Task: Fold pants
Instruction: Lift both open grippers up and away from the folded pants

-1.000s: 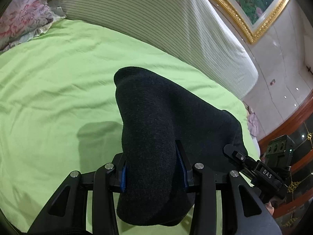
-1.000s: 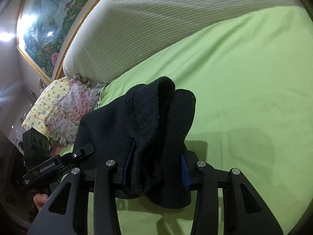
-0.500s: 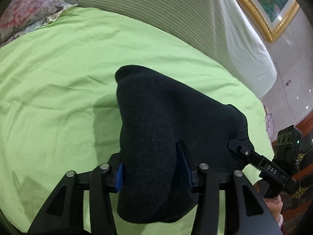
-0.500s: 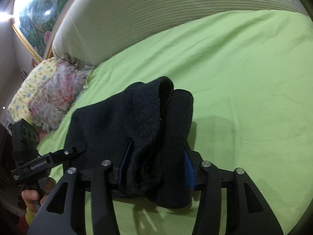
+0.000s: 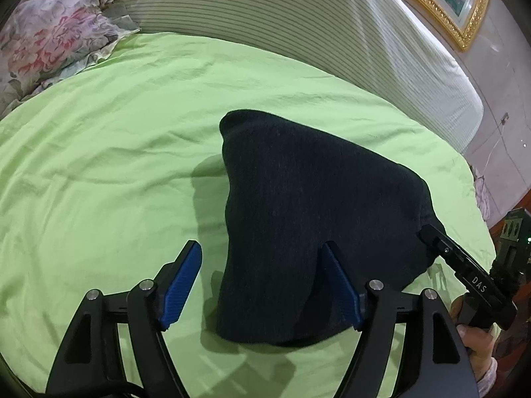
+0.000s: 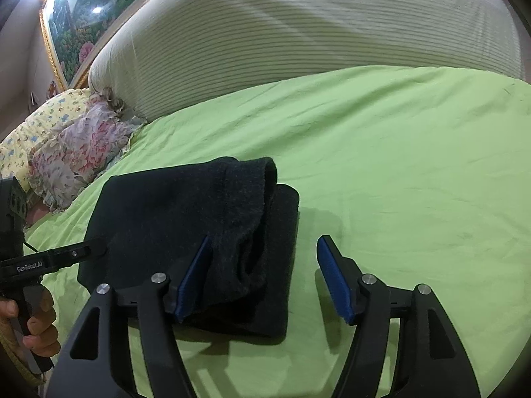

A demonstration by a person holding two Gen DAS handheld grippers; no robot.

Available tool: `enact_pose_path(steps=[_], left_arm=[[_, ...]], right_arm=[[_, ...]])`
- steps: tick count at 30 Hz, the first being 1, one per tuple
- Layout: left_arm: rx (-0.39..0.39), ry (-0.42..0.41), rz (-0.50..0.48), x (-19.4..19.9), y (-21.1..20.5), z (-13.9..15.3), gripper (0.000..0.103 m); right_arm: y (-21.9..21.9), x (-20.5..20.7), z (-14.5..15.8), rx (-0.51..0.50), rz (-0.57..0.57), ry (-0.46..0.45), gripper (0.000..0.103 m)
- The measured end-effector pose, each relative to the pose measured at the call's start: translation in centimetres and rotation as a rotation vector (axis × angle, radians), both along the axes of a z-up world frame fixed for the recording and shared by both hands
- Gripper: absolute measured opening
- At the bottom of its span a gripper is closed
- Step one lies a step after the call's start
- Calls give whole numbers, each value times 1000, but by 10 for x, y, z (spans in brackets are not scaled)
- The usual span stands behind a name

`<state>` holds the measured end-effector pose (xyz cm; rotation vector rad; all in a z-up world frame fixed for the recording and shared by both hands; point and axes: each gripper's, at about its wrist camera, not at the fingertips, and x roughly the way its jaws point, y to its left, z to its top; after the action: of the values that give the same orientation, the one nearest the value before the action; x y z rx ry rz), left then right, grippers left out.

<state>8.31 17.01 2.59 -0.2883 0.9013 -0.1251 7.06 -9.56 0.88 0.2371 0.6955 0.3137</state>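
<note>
The dark folded pants (image 5: 308, 219) lie on the green bedsheet (image 5: 109, 152). In the left wrist view my left gripper (image 5: 262, 257) is open, its jaws wide around the near left corner of the bundle. In the right wrist view the pants (image 6: 186, 222) show stacked layers with a raised top fold. My right gripper (image 6: 265, 248) is open around the bundle's near right corner. The right gripper also shows in the left wrist view (image 5: 464, 267), and the left gripper in the right wrist view (image 6: 56, 258).
A striped cream headboard cushion (image 5: 298, 26) runs along the far side of the bed. Floral pillows (image 5: 49, 36) lie at the far left, also in the right wrist view (image 6: 73, 152). A gold-framed painting (image 6: 73, 23) hangs above. The sheet (image 6: 415, 165) spreads to the right.
Both grippers opened and let go of the pants. The bundle, held up before, now rests on the sheet.
</note>
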Motion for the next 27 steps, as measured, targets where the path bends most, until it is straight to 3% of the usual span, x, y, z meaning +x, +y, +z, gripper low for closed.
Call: enact_pose_path(steps=[15, 22, 27], left_arm=[[56, -32, 37, -50, -11, 3, 81], [102, -59, 86, -75, -14, 2, 84], [155, -76, 117, -88, -18, 3, 85]], right_arm=[[2, -46, 6, -2, 22, -73, 68], [15, -77, 11, -45, 47, -164, 80], [35, -89, 14, -136, 93, -216, 90]])
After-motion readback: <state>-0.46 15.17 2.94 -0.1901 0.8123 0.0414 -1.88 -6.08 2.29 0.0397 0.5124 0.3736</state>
